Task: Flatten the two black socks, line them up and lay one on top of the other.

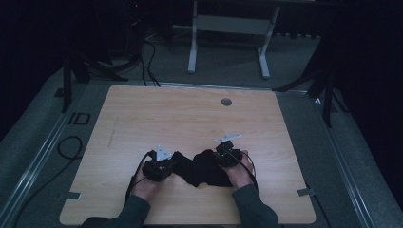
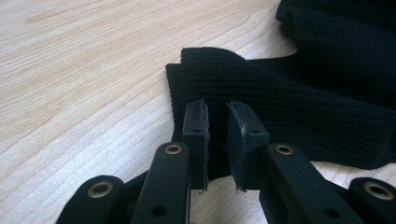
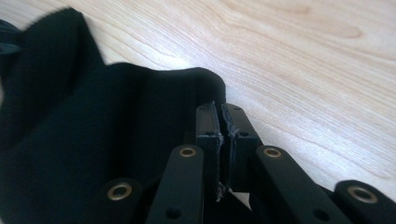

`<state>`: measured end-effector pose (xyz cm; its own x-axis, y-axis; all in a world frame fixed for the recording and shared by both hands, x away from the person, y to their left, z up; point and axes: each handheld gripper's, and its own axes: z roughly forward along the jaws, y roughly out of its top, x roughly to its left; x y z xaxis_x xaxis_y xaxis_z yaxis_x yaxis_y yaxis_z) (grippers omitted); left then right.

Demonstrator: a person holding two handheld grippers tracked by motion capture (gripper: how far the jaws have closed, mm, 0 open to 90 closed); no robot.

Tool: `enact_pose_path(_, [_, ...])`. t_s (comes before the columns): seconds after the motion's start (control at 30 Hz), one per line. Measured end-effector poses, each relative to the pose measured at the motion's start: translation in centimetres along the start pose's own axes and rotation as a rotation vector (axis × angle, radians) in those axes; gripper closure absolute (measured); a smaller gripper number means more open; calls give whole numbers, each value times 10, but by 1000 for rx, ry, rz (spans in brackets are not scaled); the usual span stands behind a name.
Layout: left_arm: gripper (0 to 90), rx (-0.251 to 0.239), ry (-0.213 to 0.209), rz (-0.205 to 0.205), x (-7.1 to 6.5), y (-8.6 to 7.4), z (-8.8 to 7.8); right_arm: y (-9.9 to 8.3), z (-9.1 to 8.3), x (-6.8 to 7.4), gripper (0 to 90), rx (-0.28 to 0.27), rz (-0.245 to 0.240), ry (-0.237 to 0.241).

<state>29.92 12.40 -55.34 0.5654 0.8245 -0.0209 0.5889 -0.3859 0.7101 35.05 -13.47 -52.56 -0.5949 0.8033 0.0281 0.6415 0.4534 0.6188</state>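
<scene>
R gripper [image 3: 219, 116] has its jaws pressed nearly together, pinching a thin edge of the black knit cloth [image 3: 93, 154] between the pads; in the right gripper view the fabric spreads out to the left of the jaws and bare wood lies to the right. In the high view the same R gripper [image 1: 227, 154] sits at the right end of the cloth [image 1: 202, 168], w/ the person's right hand [image 1: 239, 172] behind it

L gripper [image 2: 217, 122] shows a narrow gap between its jaws, pads standing apart, w/ the ribbed edge of the cloth [image 2: 280, 112] in between and beyond them. Can't tell for sure whether the pads press on it, the gap looks open. In the high view the L gripper [image 1: 159, 166] is at the left end of the cloth, left hand [image 1: 145, 183] holding it, cable trailing off to the left

Cloth lies bunched on the table [image 1: 190, 114] near its front edge, between the two grippers, roughly mid-width. It's dark, ribbed, folded over itself in the left gripper view

Further out: a small round grey grommet [image 1: 226, 101] sits in the tabletop toward the far edge, well apart from the cloth. Behind the table stands a white frame [image 1: 228, 33] on the floor, and black cables [image 1: 147, 61] run across the floor at the back left
</scene>
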Motion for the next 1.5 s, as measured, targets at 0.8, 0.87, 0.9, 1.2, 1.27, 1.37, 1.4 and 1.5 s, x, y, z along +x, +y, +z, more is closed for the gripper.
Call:
enact_pose_path(0.8, [784,-2,0,-5,-1,-1,0,-28,-74,0,858,-130,37,-7])
enact_pose_path(0.87, [784,-2,0,-4,-1,-1,0,-31,-79,-2,857,-137,44,-12])
enact_pose_path(0.9, [785,-1,0,-4,-1,-1,0,-32,-81,-3,857,-138,49,-13])
enact_pose_path(1.2, [784,0,-2,-3,-1,-1,0,-44,-92,-15,857,-144,94,-33])
enact_pose_path(1.27, [785,1,-3,-3,-1,-1,0,-47,-92,-17,857,-139,101,-34])
enact_pose_path(1.37, [785,-2,-7,-2,-2,-1,0,-53,-93,-22,857,-132,124,-35])
enact_pose_path(1.4, [785,-2,-9,-2,-2,-1,0,-54,-93,-23,857,-131,130,-31])
enact_pose_path(1.5, [784,-1,-9,2,-3,0,0,-58,-90,-26,856,-118,139,-28])
